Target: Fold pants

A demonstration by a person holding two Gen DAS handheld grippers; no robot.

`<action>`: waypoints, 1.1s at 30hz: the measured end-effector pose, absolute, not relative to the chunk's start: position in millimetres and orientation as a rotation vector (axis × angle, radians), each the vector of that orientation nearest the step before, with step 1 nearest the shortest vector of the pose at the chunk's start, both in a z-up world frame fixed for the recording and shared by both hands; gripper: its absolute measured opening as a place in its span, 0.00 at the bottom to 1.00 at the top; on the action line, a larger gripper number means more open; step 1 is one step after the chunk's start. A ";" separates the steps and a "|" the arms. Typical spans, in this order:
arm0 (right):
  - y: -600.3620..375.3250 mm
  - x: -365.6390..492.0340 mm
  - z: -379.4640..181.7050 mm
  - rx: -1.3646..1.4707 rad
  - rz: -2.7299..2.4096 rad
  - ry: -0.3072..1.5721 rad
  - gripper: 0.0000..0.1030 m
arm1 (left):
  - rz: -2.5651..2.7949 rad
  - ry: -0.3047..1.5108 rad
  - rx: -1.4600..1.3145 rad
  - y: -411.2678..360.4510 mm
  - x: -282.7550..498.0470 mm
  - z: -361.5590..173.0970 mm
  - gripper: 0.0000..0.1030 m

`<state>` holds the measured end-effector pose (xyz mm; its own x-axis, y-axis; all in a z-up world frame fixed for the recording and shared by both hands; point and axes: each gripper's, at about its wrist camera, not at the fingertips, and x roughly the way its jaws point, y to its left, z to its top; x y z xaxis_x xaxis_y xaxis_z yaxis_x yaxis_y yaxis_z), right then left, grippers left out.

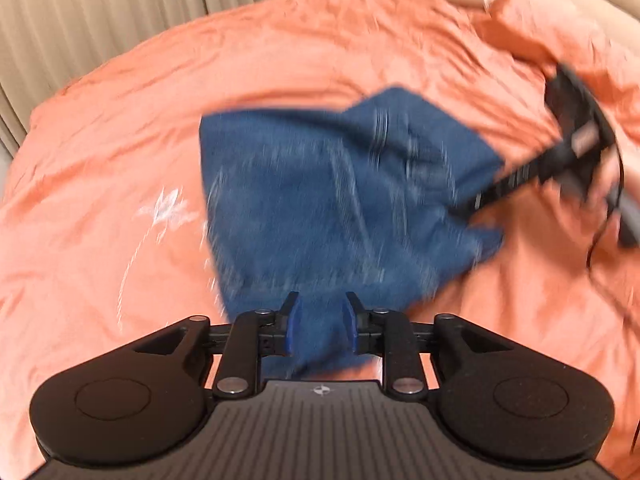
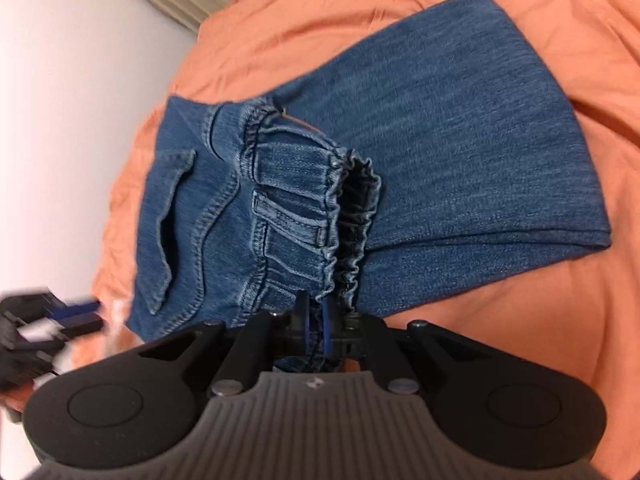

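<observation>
The right gripper (image 2: 316,320) is clamped on the elastic waistband (image 2: 340,216) of the denim pants (image 2: 460,128), folded on the orange bedsheet (image 2: 520,320). The left gripper (image 1: 320,320) is parted, denim between its pads, unpressed. Judged mid-fold: the waistband must next be carried toward twelve o'clock.

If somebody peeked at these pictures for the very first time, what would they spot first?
Probably the blue denim pants, folded over and lying in the middle of a big, wrinkly orange bedspread. Next, the right gripper at the bottom of its own view, shut on the stretchy waistband. The left gripper has its blue pads on either side of more denim, though that picture is blurry.
</observation>
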<state>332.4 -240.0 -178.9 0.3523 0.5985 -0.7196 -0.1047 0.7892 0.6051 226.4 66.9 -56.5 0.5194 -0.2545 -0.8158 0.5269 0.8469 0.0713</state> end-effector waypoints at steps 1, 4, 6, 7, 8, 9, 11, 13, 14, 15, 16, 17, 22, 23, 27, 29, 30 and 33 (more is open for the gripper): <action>-237.6 333.0 -177.5 0.502 0.478 1.126 0.01 | -0.470 0.908 0.316 58.7 233.4 -56.1 0.29; -236.5 334.4 -177.3 0.505 0.477 1.116 0.02 | -0.432 0.915 0.299 31.6 254.6 -66.6 0.29; -237.4 332.1 -175.7 0.491 0.483 1.105 0.02 | -0.419 0.910 0.271 17.1 268.1 -77.8 0.29; -235.3 328.9 -174.5 0.481 0.487 1.098 0.02 | -0.419 0.907 0.252 10.9 273.4 -83.1 0.29; -235.5 327.2 -173.7 0.470 0.492 1.090 0.03 | -0.420 0.917 0.247 5.2 279.5 -89.9 0.29; -234.0 325.2 -170.6 0.464 0.495 1.084 0.04 | -0.412 0.943 0.253 -0.9 286.1 -97.2 0.29; -238.6 319.3 -168.0 0.464 0.499 1.066 0.08 | -0.390 1.007 0.266 -10.7 295.5 -112.6 0.29; -238.3 317.6 -163.4 0.452 0.507 1.038 0.13 | -0.385 1.022 0.303 -15.0 299.4 -119.0 0.29; -240.3 316.8 -159.9 0.447 0.512 1.019 0.17 | -0.388 1.029 0.303 -14.5 301.2 -120.2 0.29; -242.6 317.2 -157.1 0.453 0.520 1.001 0.29 | -0.393 1.041 0.292 -12.7 303.3 -120.9 0.29; -246.2 318.2 -155.0 0.475 0.524 0.986 0.43 | -0.395 1.047 0.276 -10.2 305.6 -121.5 0.29; -251.5 319.7 -153.3 0.513 0.524 0.970 0.49 | -0.401 1.057 0.266 -7.9 307.8 -122.6 0.29; -273.3 345.9 -165.8 0.779 0.497 0.959 0.52 | -0.419 1.087 0.265 -4.4 311.8 -126.2 0.29; -275.3 351.2 -171.4 0.808 0.482 0.964 0.52 | -0.421 1.087 0.270 -5.8 310.6 -128.1 0.29; -283.2 366.8 -198.7 0.947 0.475 1.006 0.51 | -0.431 1.087 0.275 -4.8 307.6 -131.3 0.29; -280.7 374.2 -206.5 1.026 0.493 1.019 0.50 | -0.431 1.091 0.258 -3.5 309.3 -132.0 0.29; -281.0 375.8 -209.9 1.059 0.501 1.025 0.49 | -0.432 1.094 0.254 -2.9 309.6 -132.0 0.29; -277.0 378.0 -217.5 1.116 0.518 1.048 0.29 | -0.432 1.091 0.253 -5.0 310.8 -132.5 0.28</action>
<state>378.0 -277.0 -217.5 0.4535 0.7879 -0.4167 0.1476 0.3946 0.9069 310.8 -5.0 -132.5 0.3905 -0.2136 -0.8955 0.4581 0.8888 -0.0122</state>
